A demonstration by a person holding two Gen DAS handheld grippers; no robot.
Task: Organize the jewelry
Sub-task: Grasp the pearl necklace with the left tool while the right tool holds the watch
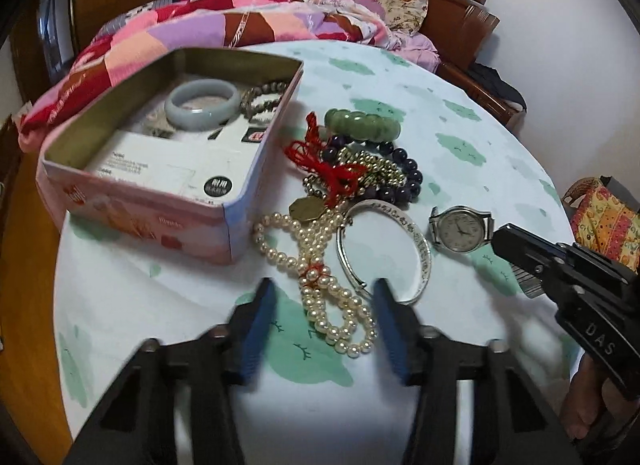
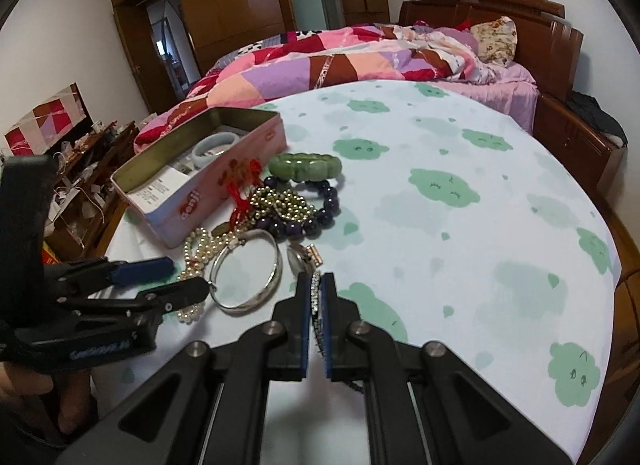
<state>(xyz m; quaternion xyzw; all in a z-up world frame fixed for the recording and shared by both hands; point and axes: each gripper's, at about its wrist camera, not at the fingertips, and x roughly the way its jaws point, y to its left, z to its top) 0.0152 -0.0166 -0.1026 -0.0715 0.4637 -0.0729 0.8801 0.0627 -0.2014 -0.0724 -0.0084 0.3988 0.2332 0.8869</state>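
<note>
My left gripper stands open low over the table, with the pearl necklace lying between its blue pads; the pads do not press on it. In the right wrist view that gripper comes in from the left over the pearls. My right gripper is shut on the metal band of the wristwatch, whose face rests on the cloth. The silver bangle lies between pearls and watch. An open pink tin holds a pale jade bangle and a beaded bracelet.
Beside the tin lie a green jade bracelet, dark purple beads, gold beads and a red cord in a heap. The round table's cloth has cloud prints. A bed stands just behind the table.
</note>
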